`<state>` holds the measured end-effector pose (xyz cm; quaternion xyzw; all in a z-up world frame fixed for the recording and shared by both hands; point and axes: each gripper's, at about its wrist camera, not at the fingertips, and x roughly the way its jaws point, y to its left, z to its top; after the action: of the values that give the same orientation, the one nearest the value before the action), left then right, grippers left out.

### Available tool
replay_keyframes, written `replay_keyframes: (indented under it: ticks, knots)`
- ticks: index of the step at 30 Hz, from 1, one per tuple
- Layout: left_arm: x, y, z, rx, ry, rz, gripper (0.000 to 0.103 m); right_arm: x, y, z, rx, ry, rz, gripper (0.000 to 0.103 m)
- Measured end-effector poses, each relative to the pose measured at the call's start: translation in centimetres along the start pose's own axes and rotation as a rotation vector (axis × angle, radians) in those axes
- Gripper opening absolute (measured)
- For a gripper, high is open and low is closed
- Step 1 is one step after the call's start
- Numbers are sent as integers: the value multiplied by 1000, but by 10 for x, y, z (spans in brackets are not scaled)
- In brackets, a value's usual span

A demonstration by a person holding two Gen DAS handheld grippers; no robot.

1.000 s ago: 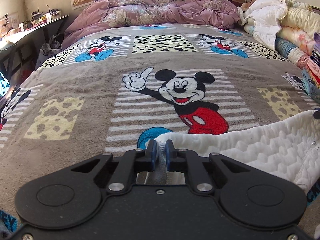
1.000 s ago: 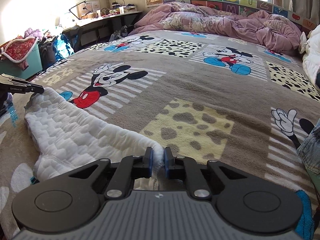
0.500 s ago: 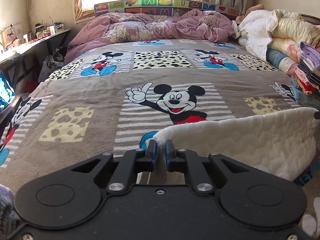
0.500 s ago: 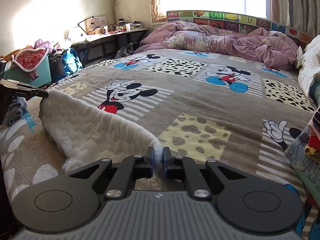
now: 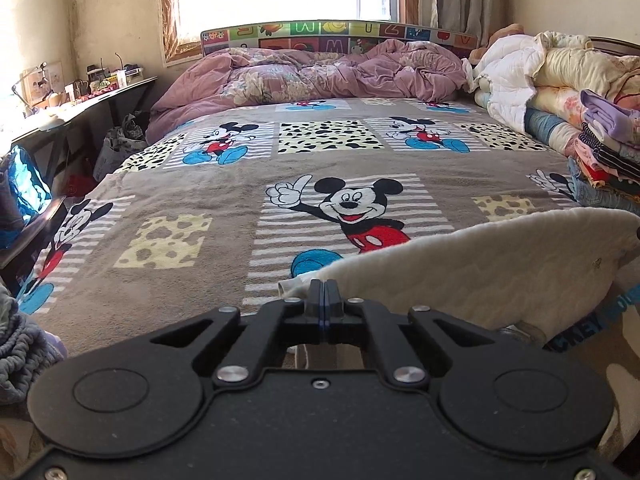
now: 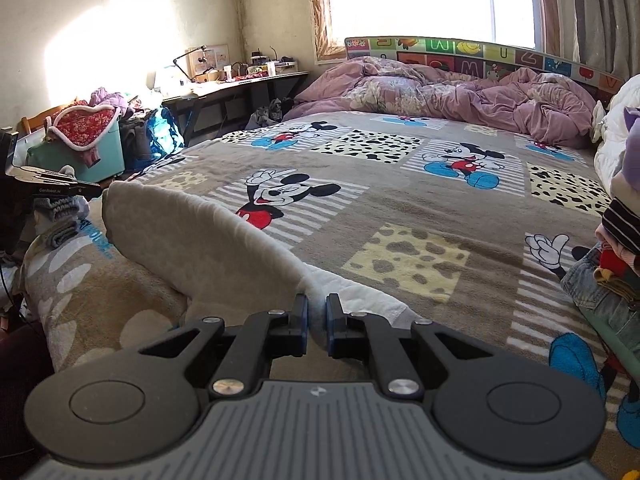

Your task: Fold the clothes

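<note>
Left claw (image 5: 324,289) clamps one corner of the white quilted garment (image 5: 480,264); right claw (image 6: 316,312) clamps the other (fabric bunched between its fingers). Garment hangs stretched between them above the Mickey Mouse blanket (image 5: 224,200).

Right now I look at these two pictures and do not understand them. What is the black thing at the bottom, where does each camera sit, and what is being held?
No robot here: a person carries one hand-held gripper in each hand, with a camera on each looking forward along its two fingers. The black shapes are those tools. One picture comes from the left hand-held gripper, the other from the right hand-held gripper. Both are shut on the same white quilted garment, each pinching one end, so it hangs between them above the Mickey Mouse blanket on the bed. A pile of folded clothes lies at the bed's right side and a purple duvet at its head.
</note>
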<state>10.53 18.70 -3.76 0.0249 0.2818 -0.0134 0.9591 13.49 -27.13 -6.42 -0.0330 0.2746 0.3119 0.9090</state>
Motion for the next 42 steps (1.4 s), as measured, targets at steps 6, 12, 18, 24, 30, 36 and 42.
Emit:
replay_keyframes:
  ticks: [6, 12, 18, 24, 30, 36, 42]
  knots:
    - [-16, -6, -16, 1, 6, -5, 0, -17, 13, -13, -31, 13, 7, 11]
    - [-22, -12, -31, -81, 27, -43, 0, -25, 22, -29, -44, 31, 7, 11]
    - [-24, -23, -54, -131, 75, -68, 0, -31, 29, -43, -60, 69, 11, 11]
    - [-29, -22, -77, -221, 129, -77, 14, -32, 37, -58, -95, 167, 16, 11]
    - [-34, -10, -96, -362, 163, -101, 37, -39, 38, -72, -53, 202, 30, 14]
    - [-38, -2, -110, -470, 181, -103, 55, -50, 32, -80, 54, 207, 65, 16]
    - [-34, 3, -126, -599, 204, -99, 68, -57, -11, -91, 478, 109, 37, 40]
